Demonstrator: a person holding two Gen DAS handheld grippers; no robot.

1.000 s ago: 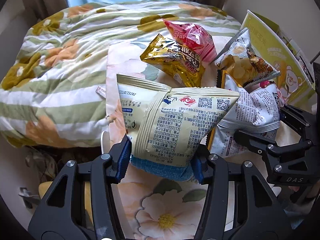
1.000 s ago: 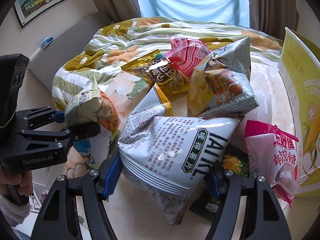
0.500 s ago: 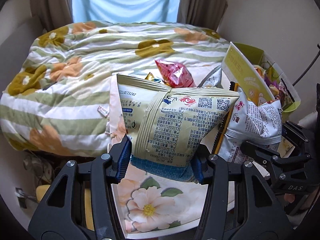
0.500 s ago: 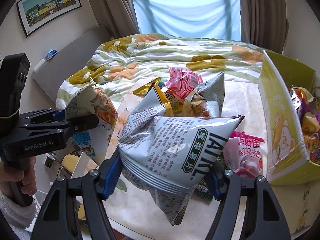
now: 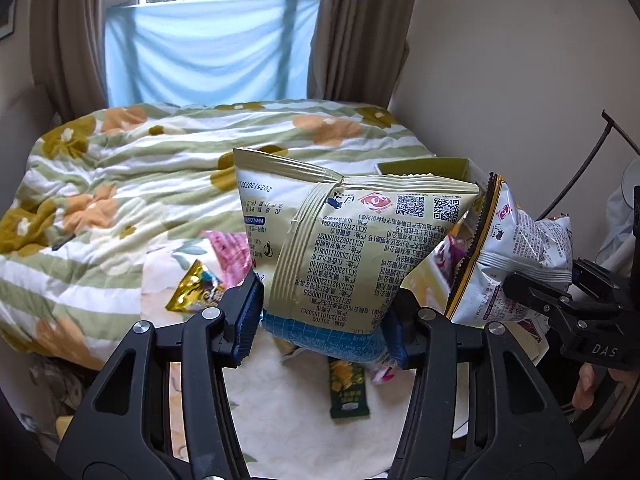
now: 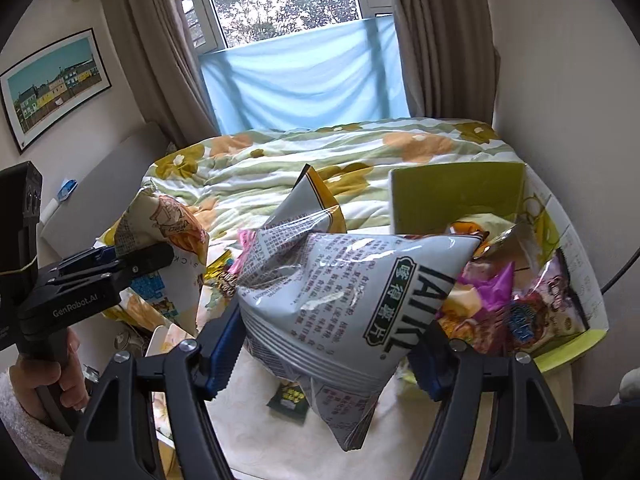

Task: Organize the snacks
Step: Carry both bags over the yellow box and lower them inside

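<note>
Between right gripper [image 6: 324,352] fingers, pinched: grey "TAIKL" bag [image 6: 352,292]; left gripper [image 5: 322,326] pinches beige QR-coded bag [image 5: 340,248].

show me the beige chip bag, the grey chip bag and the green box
beige chip bag [image 5: 340,248]: left wrist view, middle of its printed back panel
grey chip bag [image 6: 352,300]: right wrist view, centre of its printed face
green box [image 6: 456,196]: right wrist view, inside of its upright far wall

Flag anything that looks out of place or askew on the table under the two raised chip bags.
A dark green snack packet lies alone on the table, apart from the green box of snacks. A gold packet lies tilted near the table's edge by the bed. Nothing looks spilled or torn.
</note>
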